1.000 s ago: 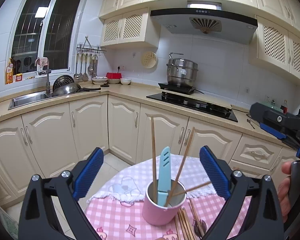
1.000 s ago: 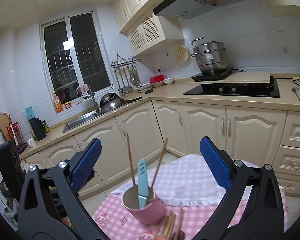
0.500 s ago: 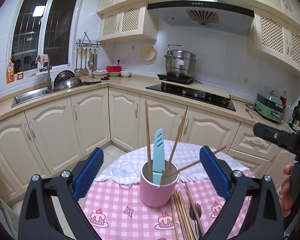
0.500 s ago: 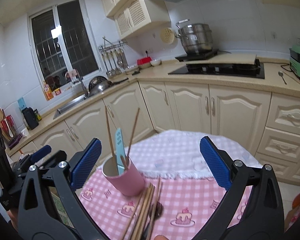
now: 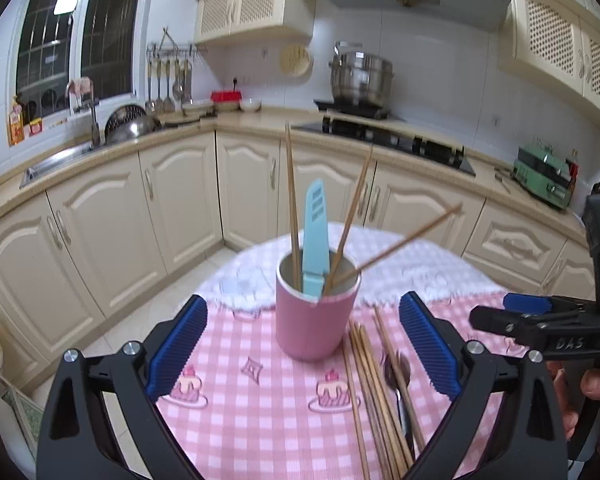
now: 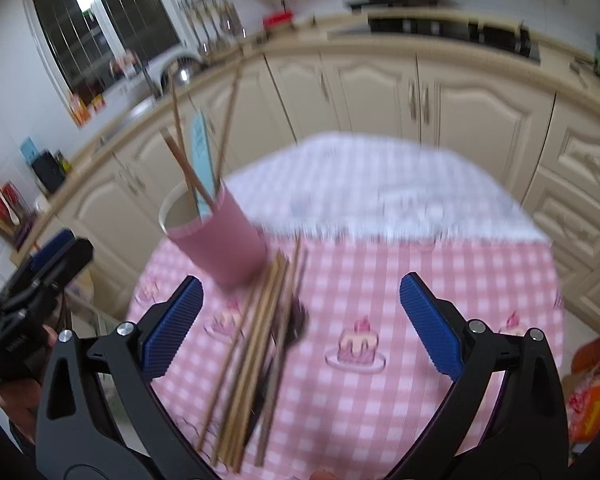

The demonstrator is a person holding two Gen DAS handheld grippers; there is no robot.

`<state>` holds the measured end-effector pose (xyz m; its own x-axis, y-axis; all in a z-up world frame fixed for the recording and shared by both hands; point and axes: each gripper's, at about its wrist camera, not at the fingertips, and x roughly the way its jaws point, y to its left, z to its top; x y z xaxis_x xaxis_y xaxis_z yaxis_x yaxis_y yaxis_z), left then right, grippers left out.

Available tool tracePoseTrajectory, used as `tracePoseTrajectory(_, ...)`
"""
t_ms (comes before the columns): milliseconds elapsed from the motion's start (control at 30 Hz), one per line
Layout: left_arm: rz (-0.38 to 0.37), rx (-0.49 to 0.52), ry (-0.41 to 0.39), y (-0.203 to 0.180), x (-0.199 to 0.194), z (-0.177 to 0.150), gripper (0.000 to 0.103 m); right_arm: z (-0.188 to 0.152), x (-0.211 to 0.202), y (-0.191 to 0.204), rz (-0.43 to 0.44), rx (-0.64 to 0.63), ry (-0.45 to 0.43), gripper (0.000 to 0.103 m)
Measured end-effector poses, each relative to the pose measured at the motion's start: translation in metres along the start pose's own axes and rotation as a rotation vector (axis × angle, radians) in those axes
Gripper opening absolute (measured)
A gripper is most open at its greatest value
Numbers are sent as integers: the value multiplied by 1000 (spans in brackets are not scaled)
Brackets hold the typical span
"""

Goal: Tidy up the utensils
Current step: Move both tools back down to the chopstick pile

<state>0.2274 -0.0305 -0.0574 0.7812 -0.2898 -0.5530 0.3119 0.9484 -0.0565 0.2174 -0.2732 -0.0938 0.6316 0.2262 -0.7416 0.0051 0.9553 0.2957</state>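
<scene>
A pink cup (image 5: 315, 320) stands on the pink checked tablecloth (image 5: 260, 412) and holds three wooden chopsticks and a light blue knife (image 5: 314, 236). Several loose chopsticks (image 5: 374, 392) and a spoon (image 5: 398, 376) lie right of the cup. My left gripper (image 5: 304, 352) is open and empty, just in front of the cup. My right gripper (image 6: 300, 328) is open and empty above the loose chopsticks (image 6: 256, 344), with the cup (image 6: 216, 236) to its upper left. The right wrist view is blurred. The right gripper also shows in the left wrist view (image 5: 540, 320).
The small round table (image 6: 380, 200) has a white lace edge at its far side. Cream kitchen cabinets (image 5: 180, 208) wrap behind it, with a sink (image 5: 60, 156), hob (image 5: 392, 136) and steel pot (image 5: 360, 78). An orange packet (image 6: 592, 392) lies at the right.
Both grippers have tilted down and come closer to the table. The right gripper moved over the loose chopsticks. Both stayed open.
</scene>
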Motion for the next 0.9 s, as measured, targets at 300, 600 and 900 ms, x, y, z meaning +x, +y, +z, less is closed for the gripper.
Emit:
tracePoseTrajectory(300, 14, 24, 143, -6, 31, -29, 95, -19, 31, -1, -16, -29, 130, 97)
tracePoseTrajectory(600, 32, 81, 326, -14, 68, -61, 95, -27, 42, -5, -26, -26, 173, 97)
tracePoseTrajectory(900, 26, 124, 472, -23, 100, -89, 94, -34, 46, -15, -47, -26, 198, 96)
